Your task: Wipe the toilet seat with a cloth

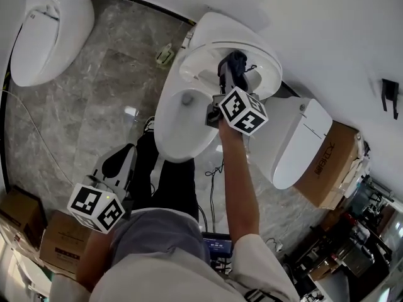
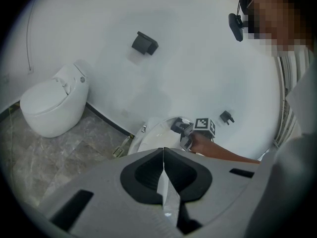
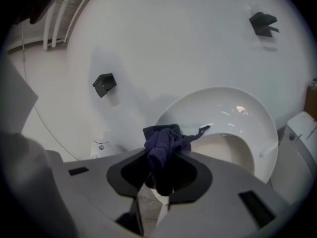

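Observation:
A white toilet stands in the middle of the head view, its bowl [image 1: 182, 128] toward me and its seat [image 1: 200, 60] tipped up against the lid. My right gripper [image 1: 232, 75] reaches over the bowl and is shut on a dark blue cloth [image 1: 237, 60], which lies against the raised seat. In the right gripper view the cloth [image 3: 161, 143] bunches out of the right gripper [image 3: 157, 180], with the seat ring [image 3: 257, 118] just behind it. My left gripper [image 1: 116, 165] hangs low at the left, away from the toilet. Its jaws [image 2: 162, 170] are shut on nothing.
A second toilet [image 1: 50, 30] stands at the far left and a third [image 1: 296, 143] close on the right. Cardboard boxes [image 1: 330, 168] [image 1: 60, 244] sit at both sides. Cables trail over the marble floor [image 1: 107, 87]. A black fitting [image 1: 390, 94] sticks out of the wall.

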### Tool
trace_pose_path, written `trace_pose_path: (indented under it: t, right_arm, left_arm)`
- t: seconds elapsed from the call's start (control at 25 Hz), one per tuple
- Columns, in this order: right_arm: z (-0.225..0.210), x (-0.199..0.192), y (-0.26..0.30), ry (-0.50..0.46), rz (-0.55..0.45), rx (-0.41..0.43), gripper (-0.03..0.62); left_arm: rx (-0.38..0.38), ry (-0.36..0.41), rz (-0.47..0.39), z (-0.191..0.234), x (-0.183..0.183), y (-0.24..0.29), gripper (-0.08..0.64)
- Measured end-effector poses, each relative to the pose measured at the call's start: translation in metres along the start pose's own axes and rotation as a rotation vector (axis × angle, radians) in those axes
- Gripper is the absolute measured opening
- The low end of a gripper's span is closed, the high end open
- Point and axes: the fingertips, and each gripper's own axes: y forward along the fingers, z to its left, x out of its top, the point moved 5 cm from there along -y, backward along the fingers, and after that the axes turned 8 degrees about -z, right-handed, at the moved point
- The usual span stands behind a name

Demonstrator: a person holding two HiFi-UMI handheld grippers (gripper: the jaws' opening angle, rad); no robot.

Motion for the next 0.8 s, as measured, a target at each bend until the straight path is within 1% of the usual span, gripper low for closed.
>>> trace_pose_path:
  t: [0.16,0.36,0.44,0.6,0.8]
  right_arm:
    - [0.005,-0.018,0.007,-0.026,-0.012,0.025,0.095]
    - [0.013,-0.044,0.018,-0.014,-0.025,0.044,0.094]
    - [0.016,-0.055,0.021,-0.024,-0.069,0.023,0.095]
    - [0.019,-0.071,0.021,-0.028,-0.173,-0.047,0.094]
    - [0.024,-0.083,0.023,-0.025,-0.263,-0.068,0.095]
  left_arm:
    - [0.02,-0.023,0.017,0.008,-0.018,0.001,0.009]
    - [0.038,-0.044,0.022,0.023,-0.034,0.003,0.009]
    - [0.053,-0.05,0.022,0.032,-0.04,0.004,0.009]
    - [0.08,-0.066,0.034,0.046,-0.055,0.005,0.009]
    - [0.098,-0.079,0.054,0.059,-0.071,0.006,0.009]
